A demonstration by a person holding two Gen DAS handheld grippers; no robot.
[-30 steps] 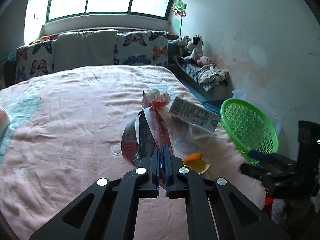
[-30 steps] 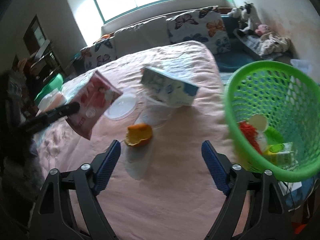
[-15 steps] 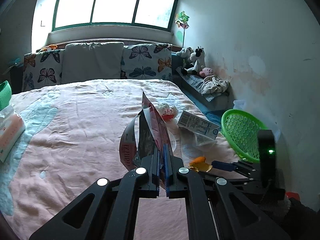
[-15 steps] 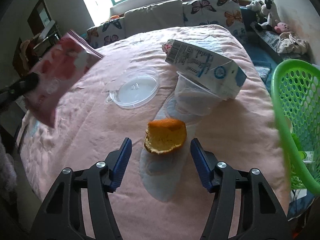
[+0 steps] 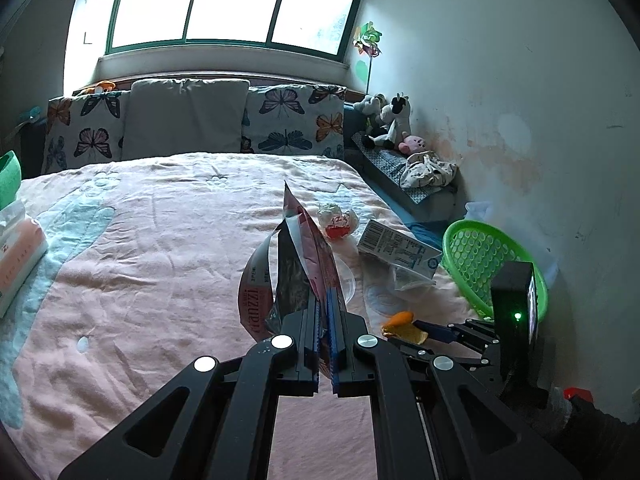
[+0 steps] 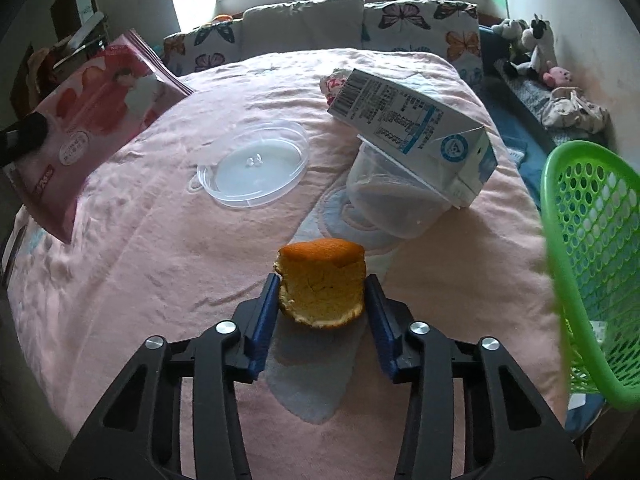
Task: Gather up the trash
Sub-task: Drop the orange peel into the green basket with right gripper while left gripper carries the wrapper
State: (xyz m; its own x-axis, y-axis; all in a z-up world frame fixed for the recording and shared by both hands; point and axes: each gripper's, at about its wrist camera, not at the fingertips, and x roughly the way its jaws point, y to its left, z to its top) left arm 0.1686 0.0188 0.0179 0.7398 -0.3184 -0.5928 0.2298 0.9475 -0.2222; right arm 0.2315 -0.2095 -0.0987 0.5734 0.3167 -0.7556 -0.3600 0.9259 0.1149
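Note:
My left gripper (image 5: 324, 304) is shut on a pink snack bag (image 5: 298, 256) and holds it above the pink bed; the bag also shows in the right wrist view (image 6: 92, 128). My right gripper (image 6: 322, 292) has its blue pads on both sides of an orange peel (image 6: 322, 284) lying on the bed; the peel also shows in the left wrist view (image 5: 400, 322). A milk carton (image 6: 412, 128) leans on a clear plastic tub (image 6: 396, 200). A clear lid (image 6: 256, 164) lies flat. A green basket (image 6: 592, 260) stands at the bed's right edge.
A crumpled red and white wrapper (image 5: 338, 220) lies behind the carton. Butterfly pillows (image 5: 292, 120) line the headboard. Stuffed toys (image 5: 388, 116) sit on a ledge by the wall. A tissue pack (image 5: 16, 256) lies at the bed's left edge.
My right gripper moved forward and down to the orange peel and narrowed around it. My left gripper lifted and pulled back with the snack bag.

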